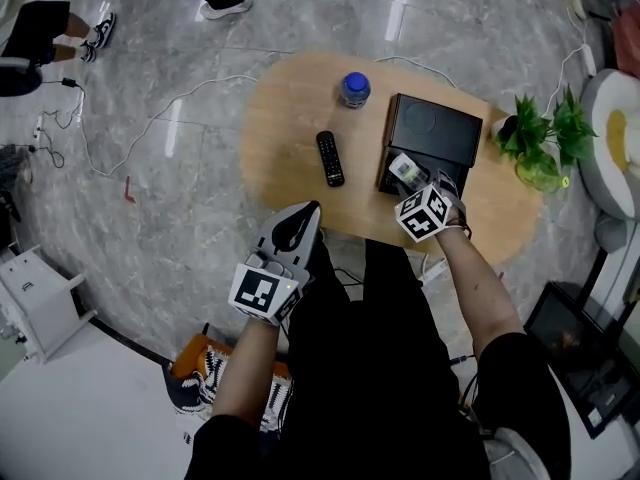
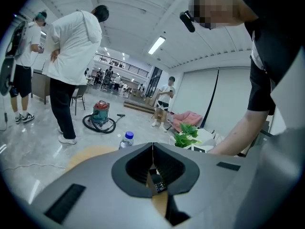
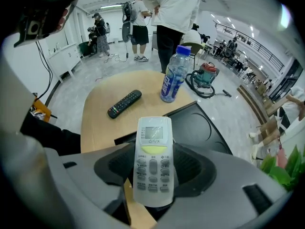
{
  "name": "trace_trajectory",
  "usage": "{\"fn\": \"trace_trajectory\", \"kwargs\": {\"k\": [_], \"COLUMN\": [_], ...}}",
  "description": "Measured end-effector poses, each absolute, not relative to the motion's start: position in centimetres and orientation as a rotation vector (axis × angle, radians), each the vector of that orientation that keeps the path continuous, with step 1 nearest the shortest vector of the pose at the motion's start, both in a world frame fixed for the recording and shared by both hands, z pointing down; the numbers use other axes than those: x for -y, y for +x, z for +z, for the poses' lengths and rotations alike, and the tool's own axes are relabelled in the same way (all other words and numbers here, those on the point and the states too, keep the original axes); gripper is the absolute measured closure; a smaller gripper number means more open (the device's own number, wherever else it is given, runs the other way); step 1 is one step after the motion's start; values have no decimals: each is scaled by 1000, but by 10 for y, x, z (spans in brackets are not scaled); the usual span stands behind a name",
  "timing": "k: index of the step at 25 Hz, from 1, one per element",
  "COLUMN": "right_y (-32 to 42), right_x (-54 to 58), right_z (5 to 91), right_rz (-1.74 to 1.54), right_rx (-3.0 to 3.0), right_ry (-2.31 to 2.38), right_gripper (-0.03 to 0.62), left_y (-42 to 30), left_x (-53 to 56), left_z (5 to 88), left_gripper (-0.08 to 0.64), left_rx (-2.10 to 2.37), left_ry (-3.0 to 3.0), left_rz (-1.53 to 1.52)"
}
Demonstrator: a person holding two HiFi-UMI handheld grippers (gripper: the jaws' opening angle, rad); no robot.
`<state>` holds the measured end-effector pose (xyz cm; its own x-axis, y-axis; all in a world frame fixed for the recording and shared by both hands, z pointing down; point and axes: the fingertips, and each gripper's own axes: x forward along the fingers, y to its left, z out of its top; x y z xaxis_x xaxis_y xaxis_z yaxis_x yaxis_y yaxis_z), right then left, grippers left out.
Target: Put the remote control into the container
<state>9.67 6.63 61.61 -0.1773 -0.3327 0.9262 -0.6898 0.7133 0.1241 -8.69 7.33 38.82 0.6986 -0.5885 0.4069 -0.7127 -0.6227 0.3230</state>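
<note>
No print reads clearly: the white remote control (image 3: 152, 161) carries a small logo under its screen and tiny button captions, all too small; the label on the bottle (image 3: 172, 80) beyond it is blurred

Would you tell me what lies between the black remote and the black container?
Only bare tabletop lies between the black remote and the container, as the head view shows.
</note>
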Motion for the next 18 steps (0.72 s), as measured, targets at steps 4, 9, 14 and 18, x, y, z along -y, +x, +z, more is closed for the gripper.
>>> {"fn": "trace_trajectory", "kwargs": {"k": [4, 9, 14, 18], "right_y": [120, 134, 136, 132], "right_x": [-72, -78, -75, -74], "right_z": [634, 659, 679, 688], "right_rz": [307, 243, 144, 86], "right_rx": [1749, 1727, 1708, 1697], "right_ry": [710, 568, 468, 423], "right_gripper": [333, 333, 333, 333], "left_y": [-66, -50, -45, -44], "left_x": [-76, -74, -78, -84], "left_z": [399, 413, 427, 436], "left_gripper": [552, 552, 552, 552], "left_rx": [999, 1036, 1054, 1075], "left_ry": [2414, 2372, 2339, 2295], "left_rz": [376, 355, 366, 356]}}
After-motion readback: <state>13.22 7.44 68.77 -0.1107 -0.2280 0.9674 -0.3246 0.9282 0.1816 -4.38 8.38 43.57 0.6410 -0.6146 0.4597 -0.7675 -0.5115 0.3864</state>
